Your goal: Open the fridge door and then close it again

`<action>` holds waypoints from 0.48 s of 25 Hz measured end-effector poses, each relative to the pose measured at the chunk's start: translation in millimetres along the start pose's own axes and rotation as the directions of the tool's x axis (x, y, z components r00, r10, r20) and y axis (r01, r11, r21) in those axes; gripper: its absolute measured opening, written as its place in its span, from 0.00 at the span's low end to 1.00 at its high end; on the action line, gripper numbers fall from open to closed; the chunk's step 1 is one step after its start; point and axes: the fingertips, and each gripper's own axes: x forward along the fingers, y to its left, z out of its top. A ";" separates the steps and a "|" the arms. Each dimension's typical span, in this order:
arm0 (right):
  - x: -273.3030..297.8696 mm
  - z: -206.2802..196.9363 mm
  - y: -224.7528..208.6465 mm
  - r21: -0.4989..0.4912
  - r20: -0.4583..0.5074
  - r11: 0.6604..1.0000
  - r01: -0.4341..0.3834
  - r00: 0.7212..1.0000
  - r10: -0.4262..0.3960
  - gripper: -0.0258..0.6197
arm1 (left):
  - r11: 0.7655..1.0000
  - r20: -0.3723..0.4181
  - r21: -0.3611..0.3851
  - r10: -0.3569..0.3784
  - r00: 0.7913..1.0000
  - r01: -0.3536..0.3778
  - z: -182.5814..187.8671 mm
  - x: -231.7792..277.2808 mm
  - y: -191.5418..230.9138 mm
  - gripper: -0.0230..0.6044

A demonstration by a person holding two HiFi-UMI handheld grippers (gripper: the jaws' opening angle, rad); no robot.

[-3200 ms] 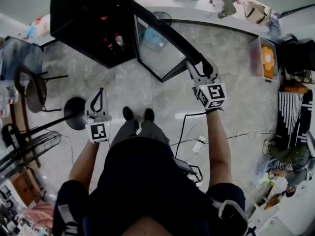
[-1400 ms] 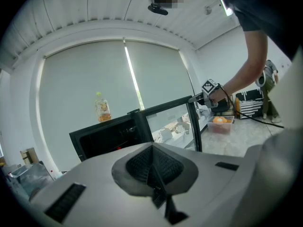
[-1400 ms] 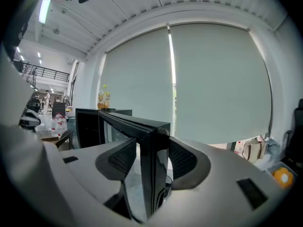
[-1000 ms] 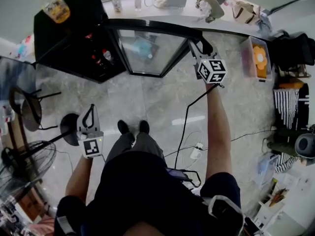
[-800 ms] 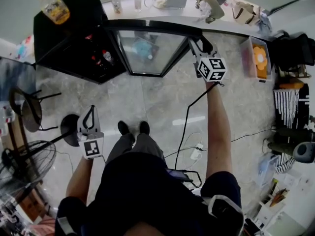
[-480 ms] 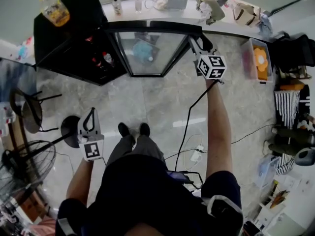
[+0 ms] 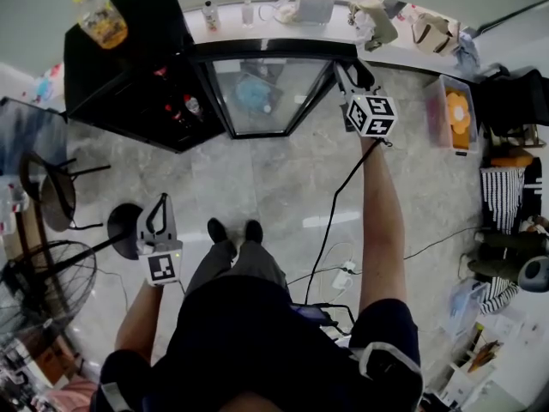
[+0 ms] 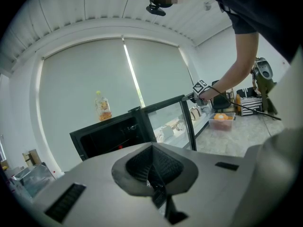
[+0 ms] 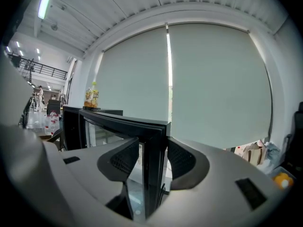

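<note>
The black fridge stands at the upper left of the head view, with a few bottles visible inside. Its glass door is swung wide open to the right. My right gripper straddles the door's free edge, one pad on each side of the black frame. Its jaws have just been closing on that edge, and my right gripper grips it. My left gripper hangs low at the left, away from the fridge. In its own view my left gripper is shut with nothing between its jaws.
A yellow drink bottle stands on the fridge top. Behind the door runs a ledge with bags. A clear bin sits at right. A fan, a chair and floor cables surround my feet.
Since the earliest frame the door has swung much wider, carried by my right gripper. Over the last second that gripper and the door edge crept slightly farther. My left gripper barely moved.
</note>
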 end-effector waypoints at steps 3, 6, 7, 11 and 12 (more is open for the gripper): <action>6.1 1.7 -3.5 -0.001 0.003 1.000 0.007 1.000 -0.007 0.34 | 1.000 0.002 -0.008 0.006 1.000 -0.005 0.0 -0.5 -0.3 0.07; 11.3 2.0 -7.1 0.002 0.005 1.000 0.020 1.000 -0.020 0.33 | 1.000 0.005 0.014 0.001 1.000 -0.001 -0.7 -0.9 -0.6 0.07; 13.8 2.6 -8.1 0.003 0.007 1.000 0.024 1.000 -0.024 0.33 | 1.000 0.004 0.015 0.003 1.000 -0.003 -1.0 -1.0 -0.2 0.07; 23.9 4.4 -10.6 0.005 0.014 0.999 0.036 0.999 -0.036 0.33 | 1.000 0.002 -0.015 0.016 1.000 -0.016 -1.5 -1.0 2.6 0.07; 25.9 4.3 -11.0 0.004 0.015 0.999 0.038 0.999 -0.038 0.33 | 1.000 0.002 -0.012 0.016 1.000 -0.016 -1.8 -0.8 3.4 0.07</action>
